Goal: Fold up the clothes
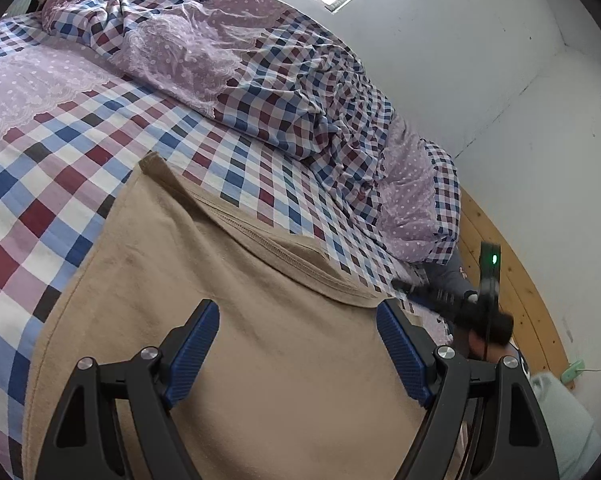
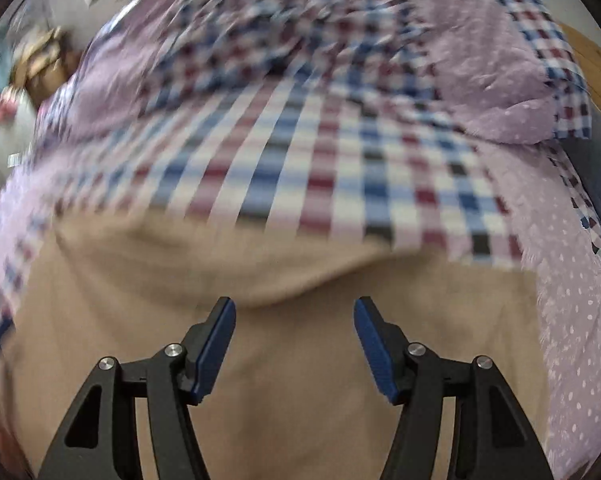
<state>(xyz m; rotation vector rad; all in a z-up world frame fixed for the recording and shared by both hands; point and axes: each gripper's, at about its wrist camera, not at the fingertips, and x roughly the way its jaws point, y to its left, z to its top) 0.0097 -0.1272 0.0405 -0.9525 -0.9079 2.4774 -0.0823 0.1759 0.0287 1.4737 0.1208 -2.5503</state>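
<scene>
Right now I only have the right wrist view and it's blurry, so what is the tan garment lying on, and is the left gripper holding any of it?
Observer: The left gripper is open above the tan garment, gripping nothing.
Operator: Does the garment lie flat?
Observer: Mostly. One corner reaches onto the checked sheet, with a stitched hem fold along the far edge.
Operator: Where's my gripper from there?
Observer: The right gripper shows past the garment's right edge, blurred, near the wooden floor.
</scene>
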